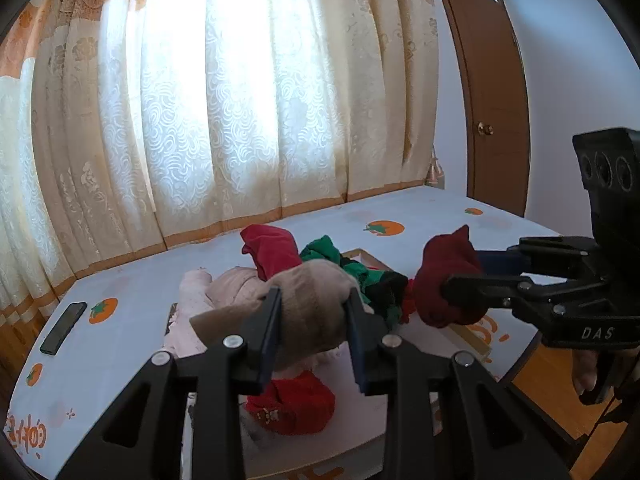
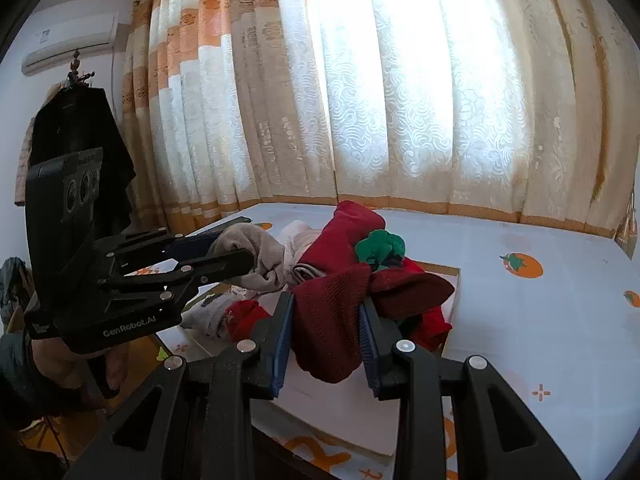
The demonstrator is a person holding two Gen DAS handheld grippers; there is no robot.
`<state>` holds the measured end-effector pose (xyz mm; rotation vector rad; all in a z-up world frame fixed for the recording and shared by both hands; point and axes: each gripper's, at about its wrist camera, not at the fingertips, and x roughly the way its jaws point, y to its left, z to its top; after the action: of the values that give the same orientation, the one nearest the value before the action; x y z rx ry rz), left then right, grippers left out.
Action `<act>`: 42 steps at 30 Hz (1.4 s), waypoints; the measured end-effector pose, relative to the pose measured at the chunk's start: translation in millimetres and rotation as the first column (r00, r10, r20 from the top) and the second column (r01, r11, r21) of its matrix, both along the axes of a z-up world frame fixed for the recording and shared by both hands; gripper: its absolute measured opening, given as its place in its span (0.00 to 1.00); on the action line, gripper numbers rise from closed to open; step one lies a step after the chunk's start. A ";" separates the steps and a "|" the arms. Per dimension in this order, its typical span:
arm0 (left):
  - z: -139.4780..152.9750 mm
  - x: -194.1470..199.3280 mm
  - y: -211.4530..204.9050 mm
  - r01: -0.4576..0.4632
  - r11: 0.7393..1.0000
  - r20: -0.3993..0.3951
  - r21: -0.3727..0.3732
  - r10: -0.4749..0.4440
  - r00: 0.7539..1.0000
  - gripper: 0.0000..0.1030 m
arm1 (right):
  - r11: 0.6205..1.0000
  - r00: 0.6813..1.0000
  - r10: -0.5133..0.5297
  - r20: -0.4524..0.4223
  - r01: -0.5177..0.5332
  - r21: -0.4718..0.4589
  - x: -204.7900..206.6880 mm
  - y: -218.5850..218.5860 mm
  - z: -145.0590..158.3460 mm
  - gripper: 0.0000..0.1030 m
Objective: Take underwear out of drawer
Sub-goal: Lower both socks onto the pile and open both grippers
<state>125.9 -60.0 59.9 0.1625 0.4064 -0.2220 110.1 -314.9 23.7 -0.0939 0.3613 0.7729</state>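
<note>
Above the white drawer (image 2: 454, 280) on the persimmon-print surface (image 1: 132, 280), the left tongs (image 1: 312, 332), marked "GenRobot.AI", clamp a beige underwear piece (image 1: 308, 300) while the right tongs (image 2: 326, 344), marked "DAS", clamp a maroon underwear piece (image 2: 332, 320).

Both tools are matte black plastic. The left hand-held gripper (image 1: 314, 326) has angular open-frame linkage arms pinned with round silver screws, and its fingers (image 1: 269, 334) carry dark blue ribbed pads. The right hand-held gripper (image 2: 326, 342) is built alike. Seen from the side, one body reads "DAS", the other "GenRobot.AI", each topped by a black block with three round lenses.
</note>
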 end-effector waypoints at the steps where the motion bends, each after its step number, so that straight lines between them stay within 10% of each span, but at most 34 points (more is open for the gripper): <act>1: -0.6 2.6 -0.8 0.000 1.000 -0.006 0.002 0.000 1.000 0.28 | 1.000 1.000 -0.002 -0.006 0.002 0.002 2.6 -0.3 -0.1 0.32; 42: -40.1 51.2 -23.2 0.053 0.996 -0.293 0.075 -0.029 0.956 0.28 | 0.986 0.972 -0.033 -0.232 -0.006 -0.164 54.7 35.7 -31.6 0.33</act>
<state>177.2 -83.1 19.8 0.2207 0.7077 -0.2716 164.8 -279.2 -7.9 -0.1547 0.6495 0.7417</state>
